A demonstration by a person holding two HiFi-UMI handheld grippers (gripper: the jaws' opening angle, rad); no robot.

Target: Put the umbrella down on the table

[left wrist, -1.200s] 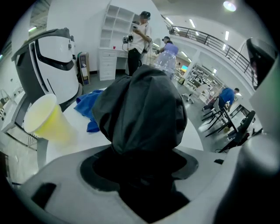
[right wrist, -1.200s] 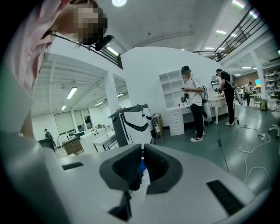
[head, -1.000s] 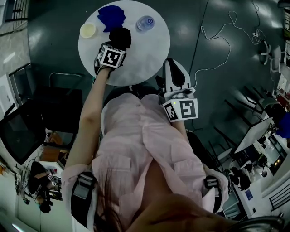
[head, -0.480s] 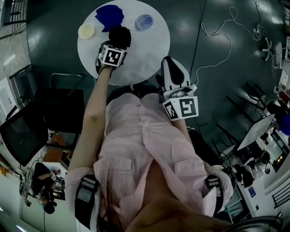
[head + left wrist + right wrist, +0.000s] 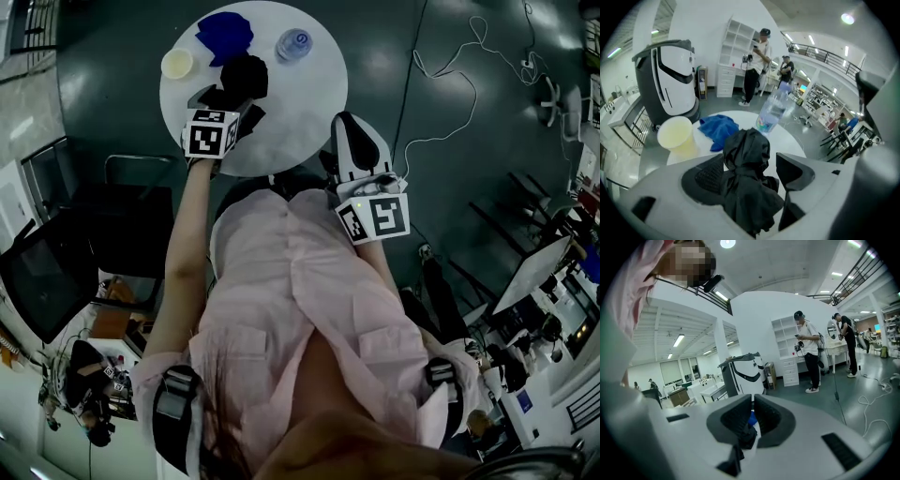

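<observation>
The black folded umbrella [image 5: 247, 75] lies on the round white table [image 5: 305, 103], near its middle. My left gripper [image 5: 223, 101] hovers just on the near side of it, raised off the tabletop. In the left gripper view the umbrella [image 5: 747, 180] still shows between the jaws, which are opening. The right pad [image 5: 793, 172] stands apart from it, and the left pad [image 5: 705, 177] is beside the cloth without pressing on it. My right gripper [image 5: 350, 127] hangs off the table's near right edge; its jaws are closed together with nothing in them [image 5: 752, 417].
On the table's far side stand a pale yellow cup [image 5: 180, 63], a crumpled blue cloth [image 5: 225, 33] and a clear water bottle [image 5: 292, 43]. A white and grey machine [image 5: 670, 75] and two standing people [image 5: 757, 61] are beyond. A cable [image 5: 450, 84] trails on the floor.
My left gripper has lifted and drawn back toward the person, away from the umbrella, which stays on the table. The right gripper has kept still.
</observation>
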